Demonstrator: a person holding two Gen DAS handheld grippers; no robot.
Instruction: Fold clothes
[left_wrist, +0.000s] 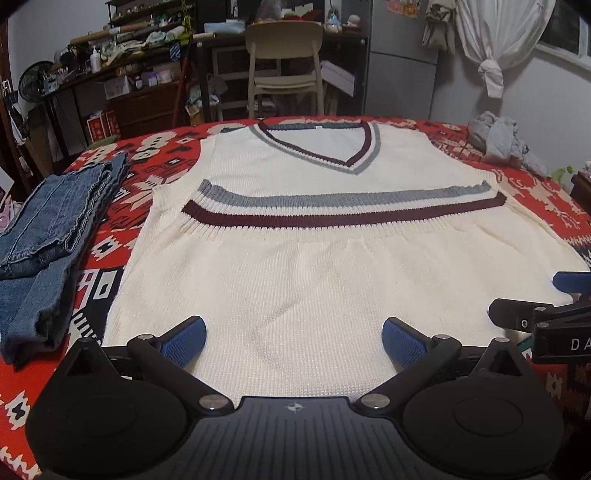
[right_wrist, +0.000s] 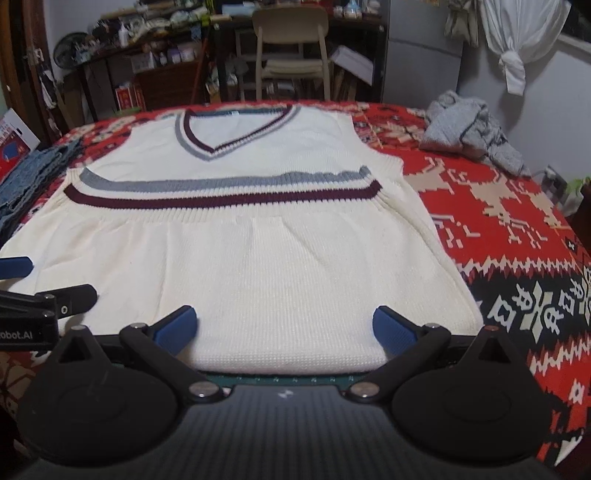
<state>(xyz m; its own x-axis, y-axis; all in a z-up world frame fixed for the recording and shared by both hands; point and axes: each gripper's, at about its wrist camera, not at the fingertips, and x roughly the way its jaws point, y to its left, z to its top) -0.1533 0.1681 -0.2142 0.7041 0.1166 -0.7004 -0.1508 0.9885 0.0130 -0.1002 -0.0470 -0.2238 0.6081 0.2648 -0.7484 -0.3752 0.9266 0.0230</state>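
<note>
A beige chair (left_wrist: 282, 59) stands beyond the worktop's (right_wrist: 498, 206) far edge, before cluttered dark shelves (left_wrist: 147, 74). A grey fridge (left_wrist: 402, 55) stands to its right, beside a knotted white curtain (left_wrist: 495, 40). A fan (left_wrist: 33, 79) sits far left.

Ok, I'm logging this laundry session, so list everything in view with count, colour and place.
knit vest: one, cream with grey and maroon stripes, middle of the table, hem folded up toward the V-neck
jeans: one folded pile, blue denim, left of the vest
grey garment: one crumpled heap, grey, far right corner
tablecloth: one, red with white and black pattern, covering the table
chair: one, pale beige, behind the table
shelves: cluttered, dark, back left; contents too small to list
curtain: one, white, knotted, upper right by the window
left gripper: one, black with blue pads, open over the vest's near edge
right gripper: one, same colours, open over the near edge
</note>
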